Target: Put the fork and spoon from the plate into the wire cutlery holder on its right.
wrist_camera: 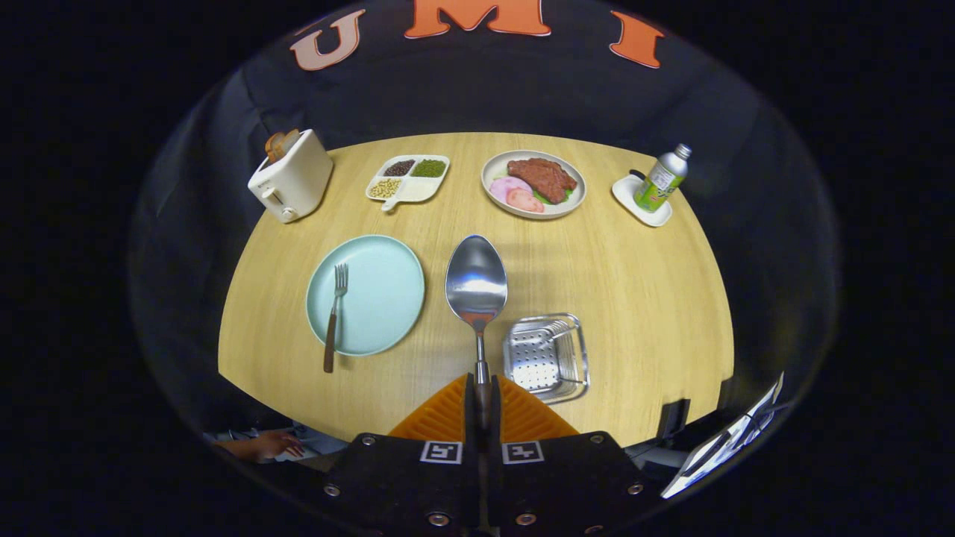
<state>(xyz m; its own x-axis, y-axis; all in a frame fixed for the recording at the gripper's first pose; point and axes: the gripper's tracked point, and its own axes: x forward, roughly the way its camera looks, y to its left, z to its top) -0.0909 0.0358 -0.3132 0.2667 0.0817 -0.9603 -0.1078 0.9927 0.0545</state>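
Observation:
My gripper (481, 391) is shut on the handle of a shiny metal spoon (476, 280), whose bowl points straight ahead, lifted well above the wooden table. The orange fingers (440, 414) press together around the handle. Left of the spoon lies a light blue plate (380, 283) with a dark-handled fork (334, 313) on it, the handle hanging over the near rim. Just right of the fingers, near the table's front edge, stands the metal cutlery holder (545, 356), seen from above with nothing in it.
At the back of the table (634, 298) stand a white toaster (292, 175), a divided dish of beans (406, 179), a plate of meat (533, 184) and a bottle (662, 177) on a white coaster. A person's hand (265, 446) rests below the table's front left.

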